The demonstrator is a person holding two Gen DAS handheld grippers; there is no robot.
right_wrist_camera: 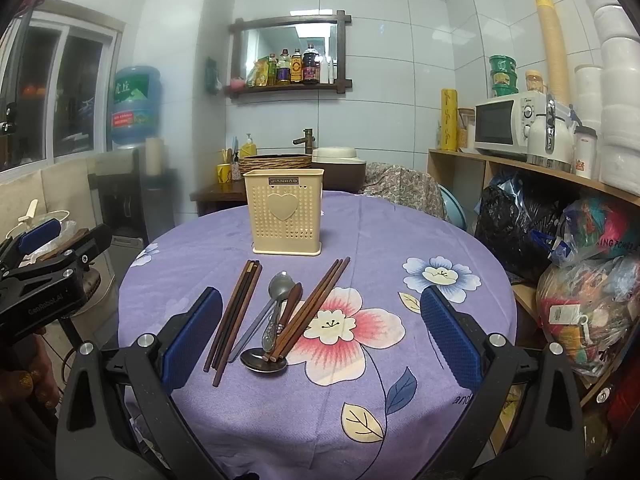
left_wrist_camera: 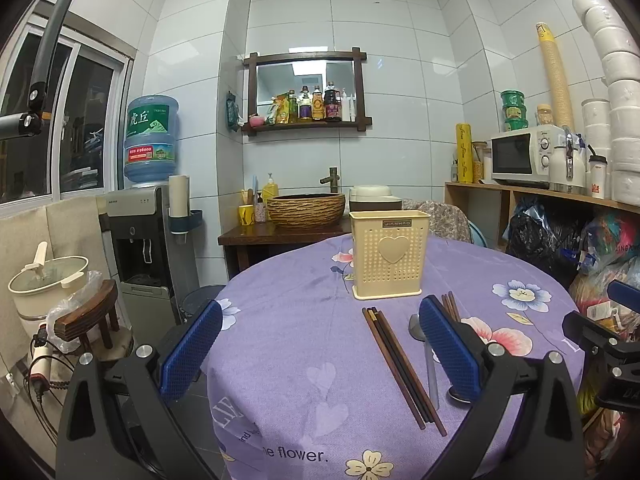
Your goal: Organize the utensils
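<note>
Notably, both grippers stood wide open and held nothing. The right gripper (right_wrist_camera: 320, 328) hovered over the tabletop (right_wrist_camera: 460, 240), its blue fingers (right_wrist_camera: 450, 332) apart on either side of the utensils: dark chopsticks (right_wrist_camera: 234, 312), two spoons (right_wrist_camera: 276, 300) and brown chopsticks (right_wrist_camera: 316, 300), all lying just in front of the cream utensil holder (right_wrist_camera: 286, 212). The left gripper (left_wrist_camera: 320, 352) was released too, left of the holder.

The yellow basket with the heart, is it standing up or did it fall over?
Standing up. The basket sits flat on its base on the purple tablecloth, open top facing up.
</note>
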